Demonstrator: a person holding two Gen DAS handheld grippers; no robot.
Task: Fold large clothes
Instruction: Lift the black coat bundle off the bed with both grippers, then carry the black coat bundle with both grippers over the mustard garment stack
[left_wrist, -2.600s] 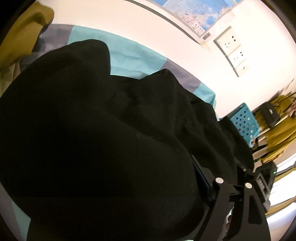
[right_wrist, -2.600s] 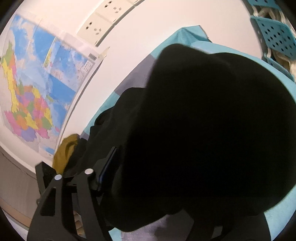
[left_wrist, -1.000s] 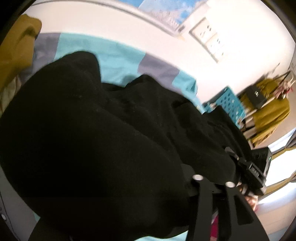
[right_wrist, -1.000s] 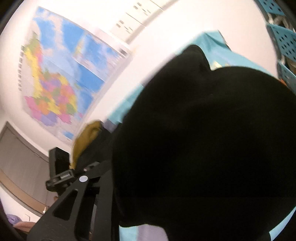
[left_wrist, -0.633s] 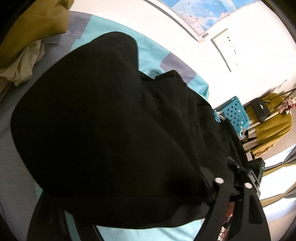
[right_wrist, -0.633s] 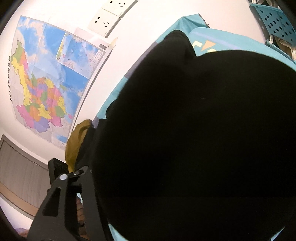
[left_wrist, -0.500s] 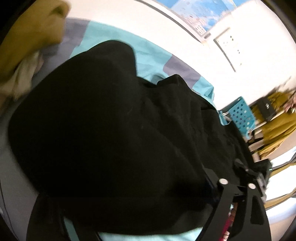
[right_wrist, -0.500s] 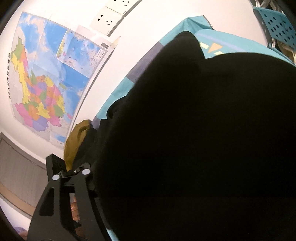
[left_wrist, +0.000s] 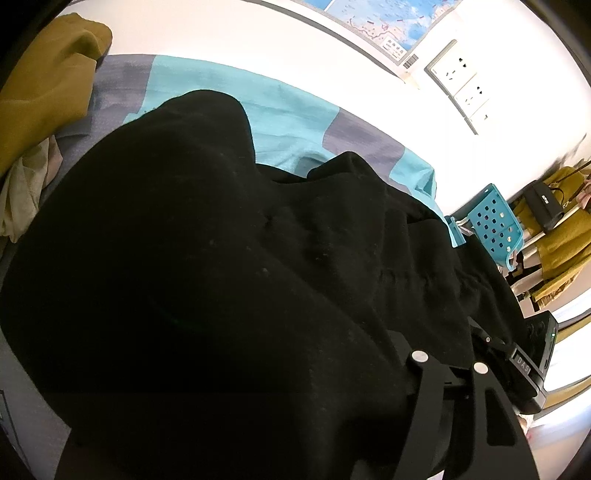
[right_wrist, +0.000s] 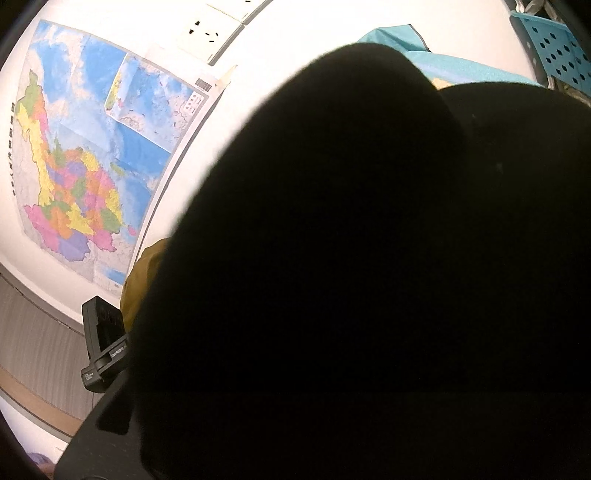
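- Black garment (left_wrist: 229, 280) fills both wrist views, bunched over a teal/grey bed sheet (left_wrist: 295, 122); it drapes right over the lenses, prob. because both tools carry it up off the bed.
- Left tool (left_wrist: 424, 373): only the linkage shows at 5 o'clock, fingers buried in cloth; looks clamped on the garment, but can't tell for sure.
- Right tool (right_wrist: 122, 376): frame just visible at 8 o'clock, tips hidden behind fabric, so state can't be told.
- Right tool's body also shows in left view at approx. 4 o'clock, so the two sit close together; likely bringing two edges together for a fold.
- Mustard clothes (left_wrist: 48, 85) at 10 o'clock, blue basket (left_wrist: 495, 225) at 3 o'clock, wall map (right_wrist: 85, 155).
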